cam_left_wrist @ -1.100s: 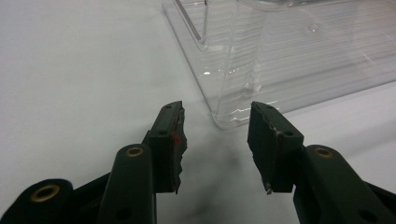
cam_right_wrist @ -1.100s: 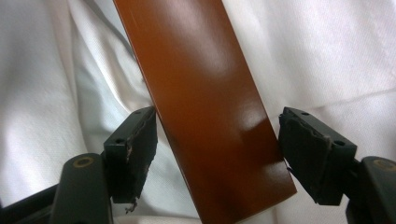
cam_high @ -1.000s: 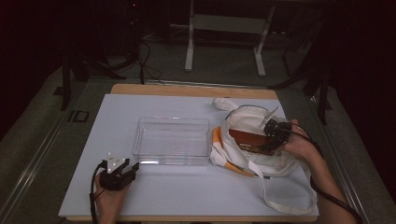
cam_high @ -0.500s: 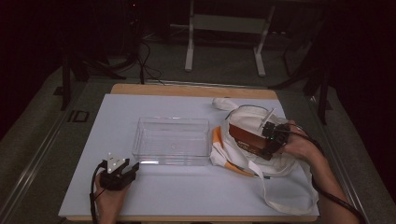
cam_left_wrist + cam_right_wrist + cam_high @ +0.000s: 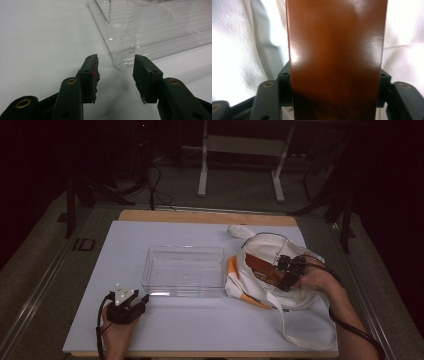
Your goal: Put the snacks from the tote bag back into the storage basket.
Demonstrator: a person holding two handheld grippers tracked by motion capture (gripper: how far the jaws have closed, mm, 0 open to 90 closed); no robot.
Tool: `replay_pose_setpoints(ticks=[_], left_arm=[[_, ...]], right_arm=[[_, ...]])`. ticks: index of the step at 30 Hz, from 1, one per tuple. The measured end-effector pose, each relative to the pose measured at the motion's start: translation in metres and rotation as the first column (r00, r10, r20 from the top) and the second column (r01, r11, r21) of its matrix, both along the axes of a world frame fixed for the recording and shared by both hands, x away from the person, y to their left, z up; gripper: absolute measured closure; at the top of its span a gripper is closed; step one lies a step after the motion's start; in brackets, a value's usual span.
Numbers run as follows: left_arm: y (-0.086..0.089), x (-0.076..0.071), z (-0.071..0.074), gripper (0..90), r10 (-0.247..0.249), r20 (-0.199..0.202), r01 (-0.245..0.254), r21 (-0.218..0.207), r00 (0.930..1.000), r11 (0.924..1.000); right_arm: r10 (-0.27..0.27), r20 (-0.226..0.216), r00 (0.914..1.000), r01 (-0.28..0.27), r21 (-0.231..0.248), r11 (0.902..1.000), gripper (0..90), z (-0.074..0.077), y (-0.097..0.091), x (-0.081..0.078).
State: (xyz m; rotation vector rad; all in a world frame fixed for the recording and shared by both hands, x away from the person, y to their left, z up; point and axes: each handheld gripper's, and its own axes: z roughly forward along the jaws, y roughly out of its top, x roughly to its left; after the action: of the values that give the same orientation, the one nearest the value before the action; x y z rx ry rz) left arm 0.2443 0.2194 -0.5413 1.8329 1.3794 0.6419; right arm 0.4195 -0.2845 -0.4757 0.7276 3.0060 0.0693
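Observation:
A glossy brown box (image 5: 262, 268) lies in the mouth of a white cloth bag (image 5: 280, 245) at the table's right. My right gripper (image 5: 286, 272) is at the box's right end. Its jaws have just been closing with the brown box (image 5: 335, 60) between them, and both pads now sit against the box's sides. My left gripper (image 5: 137, 302) rests on the white table surface at the front left. In the left gripper view it (image 5: 115, 67) stands open with nothing between its fingers, pointing at the near corner of a clear plastic container (image 5: 150, 30).
The clear container (image 5: 185, 249) stands at the table's middle and has nothing in it. Orange strips (image 5: 233, 266) show at the bag's left edge, and its strap (image 5: 300, 330) trails toward the front right. White table surface (image 5: 200, 325) runs along the front.
My right gripper has edged a little nearer along the box and its jaws have come in onto the box's sides. The left gripper has stayed still.

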Motion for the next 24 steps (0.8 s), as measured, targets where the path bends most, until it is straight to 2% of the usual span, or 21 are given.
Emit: replay_pose_setpoints(ticks=[6, 12, 16, 18, 20, 24], left_arm=[[0.0000, -0.0001, 0.0000, 55.5, 0.001, 0.001, -0.001, 0.000, 1.0000, 1.0000], [0.0000, -0.0001, 0.0000, 55.4, 0.000, 0.001, 0.000, 0.000, 1.0000, 1.0000], [0.0000, -0.0002, 0.0000, 55.4, 0.000, 0.001, 0.000, -0.001, 1.0000, 1.0000], [0.0000, -0.0001, 0.0000, 55.4, 0.001, 0.001, -0.001, 0.000, 1.0000, 1.0000], [0.0000, -0.0002, 0.0001, 55.3, 0.001, 0.002, -0.001, 0.000, 1.0000, 1.0000], [-0.0002, -0.0002, 0.0000, 55.2, 0.001, 0.002, -0.001, 0.000, 1.0000, 1.0000]], right_arm=[[-0.011, -0.020, 0.9997, 0.011, 0.013, 0.9999, 39.6, -0.0019, -0.0020, 0.0028], [-0.010, -0.024, 0.9997, 0.010, 0.000, 1.0000, 39.8, -0.0081, 0.0001, 0.0047], [-0.020, -0.032, 0.9993, 0.021, 0.021, 0.9996, 40.2, -0.0097, -0.0023, 0.0063], [-0.019, -0.032, 0.9993, 0.020, 0.022, 0.9996, 40.7, -0.0095, -0.0025, 0.0062], [0.006, -0.005, 1.0000, -0.006, 0.018, 0.9998, 42.4, -0.0084, -0.0009, 0.0043], [0.007, -0.012, 0.9999, -0.007, 0.030, 0.9995, 42.8, -0.0071, -0.0025, 0.0035]])
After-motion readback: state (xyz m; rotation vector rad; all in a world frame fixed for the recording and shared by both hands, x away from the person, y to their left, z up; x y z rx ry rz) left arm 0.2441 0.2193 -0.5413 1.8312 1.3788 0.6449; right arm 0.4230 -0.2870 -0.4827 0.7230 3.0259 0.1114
